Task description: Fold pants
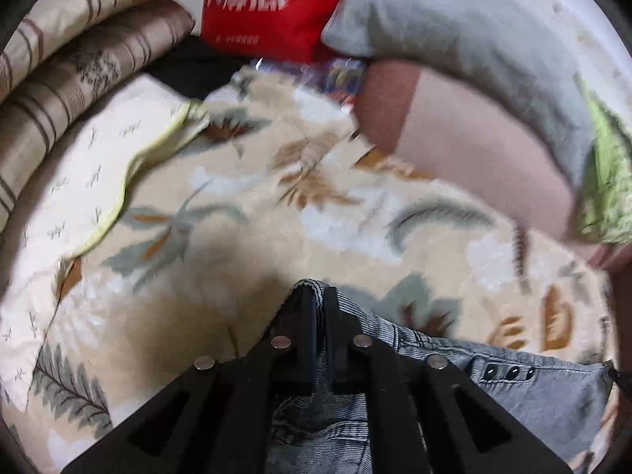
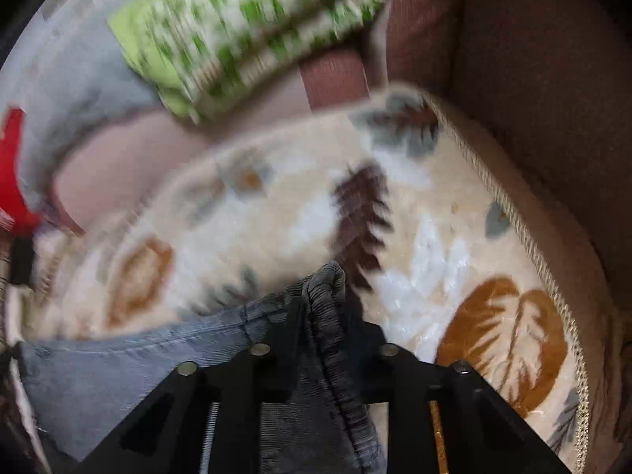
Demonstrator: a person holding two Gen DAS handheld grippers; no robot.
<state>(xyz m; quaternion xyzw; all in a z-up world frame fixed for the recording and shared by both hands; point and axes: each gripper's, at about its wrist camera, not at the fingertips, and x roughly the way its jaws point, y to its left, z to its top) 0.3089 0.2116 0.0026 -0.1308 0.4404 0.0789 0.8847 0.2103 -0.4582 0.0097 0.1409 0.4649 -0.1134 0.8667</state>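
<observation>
Black fingers of the left gripper [image 1: 320, 296] fill the six o'clock edge of the left wrist view, pressed together on a ribbed fold of the grey denim pants [image 1: 533, 391]. From there the cloth trails toward four o'clock, three dark snaps showing. Beneath lies a cream blanket [image 1: 245, 205] printed with leaves. A striped beige quilt [image 1: 79, 63] is rolled at ten o'clock, a red bag [image 1: 260, 8] with white lettering sits at twelve, and a grey pillow [image 1: 474, 39] at one.

Right wrist view: the right gripper [image 2: 328, 308] at six o'clock pinches the bunched waistband of the pants [image 2: 118, 367], which spread toward eight o'clock over the same blanket [image 2: 434, 268], its corded edge curving at three. A blurred green-and-white cloth [image 2: 237, 39] lies at twelve, with brown upholstery [image 2: 533, 79] at two
</observation>
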